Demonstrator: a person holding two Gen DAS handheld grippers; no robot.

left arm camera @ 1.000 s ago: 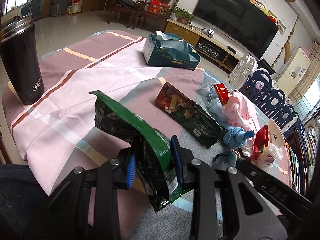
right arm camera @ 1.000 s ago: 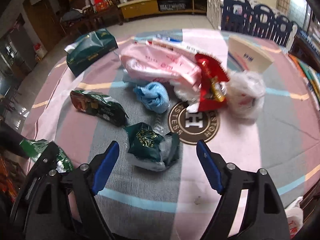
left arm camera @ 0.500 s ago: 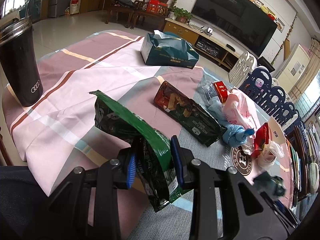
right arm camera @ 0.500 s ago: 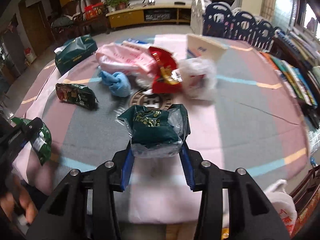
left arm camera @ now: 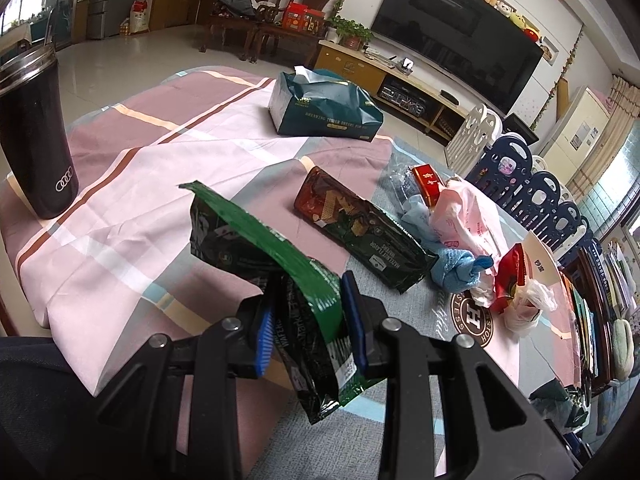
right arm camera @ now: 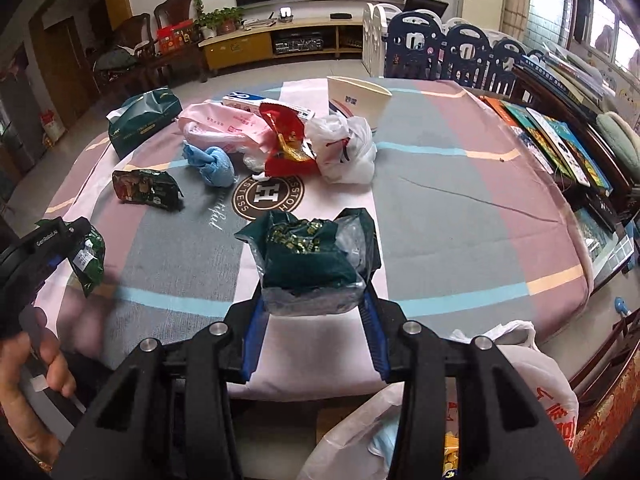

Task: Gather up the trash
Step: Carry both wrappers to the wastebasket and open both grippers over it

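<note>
Green foil fills the left wrist view: the left gripper point(left arm camera: 308, 320) has its jaws closed on a green snack wrapper point(left arm camera: 280, 272), lifted off the desk point(left arm camera: 120, 168). At one o'clock a dark wafer packet point(left arm camera: 364, 232) lies flat; further right, at two o'clock, a blue rag point(left arm camera: 456, 268), pink bag point(left arm camera: 468, 216) and red wrapper point(left arm camera: 508, 280) crowd together.

Right wrist view — the right gripper point(right arm camera: 316, 320) pinches a crumpled dark-green wrapper point(right arm camera: 308, 256), jaws narrowed against it, above the near desk edge. A white bag point(right arm camera: 532, 392), apparently the trash bag, gapes at five o'clock. Two pieces are in hand — I judge most litter remains uncollected.
</note>
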